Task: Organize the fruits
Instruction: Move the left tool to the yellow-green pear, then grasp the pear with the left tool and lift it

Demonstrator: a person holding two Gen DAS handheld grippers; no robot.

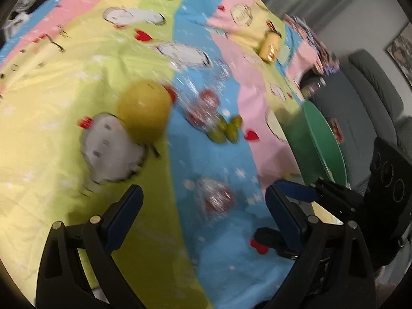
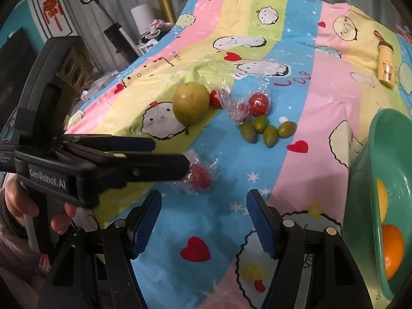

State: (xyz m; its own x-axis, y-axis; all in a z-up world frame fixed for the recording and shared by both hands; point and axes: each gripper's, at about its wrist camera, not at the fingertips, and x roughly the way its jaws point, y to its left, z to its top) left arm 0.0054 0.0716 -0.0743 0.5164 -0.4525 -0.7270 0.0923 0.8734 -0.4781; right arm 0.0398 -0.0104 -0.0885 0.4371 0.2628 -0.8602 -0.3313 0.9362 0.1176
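Step in hand, as judged: approach to a wrapped tomato (image 2: 198, 177) lying centre frame in the right wrist view; the left gripper (image 2: 171, 158), entering from the left, has its tips just beside it, jaws apart and holding nothing, while the right gripper (image 2: 203, 220) hangs released and empty at the bottom. The next move calls for closing on the crinkled wrap without crushing the fruit, then carrying it to the green bowl (image 2: 360, 180) at the right edge, which already holds oranges (image 2: 392, 252). The bowl is cut off, the left wrist view is blurred, and contact with the wrap cannot be told.
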